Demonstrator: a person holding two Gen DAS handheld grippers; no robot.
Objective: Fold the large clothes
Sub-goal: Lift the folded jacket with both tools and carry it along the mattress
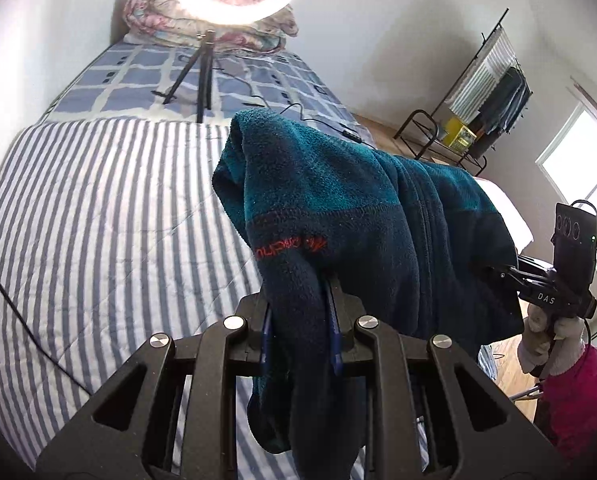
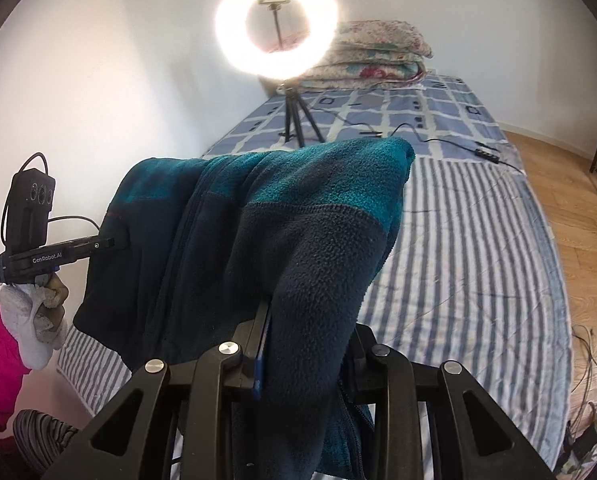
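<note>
Two hand-held grippers, left hand-held gripper (image 1: 300, 316) and right hand-held gripper (image 2: 298, 344), each clamp our teal fleece jacket (image 1: 338, 200), held aloft above the striped bed (image 1: 98, 220). Next we judge it needs lowering flat short of the ring light tripod (image 1: 202, 76) and its cable (image 1: 318, 120).

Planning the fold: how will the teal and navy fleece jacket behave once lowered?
The teal and navy fleece jacket is probably floppy: it sags between the left gripper and right gripper. Its thick pile likely grips the striped bed sheet, not sliding.
</note>
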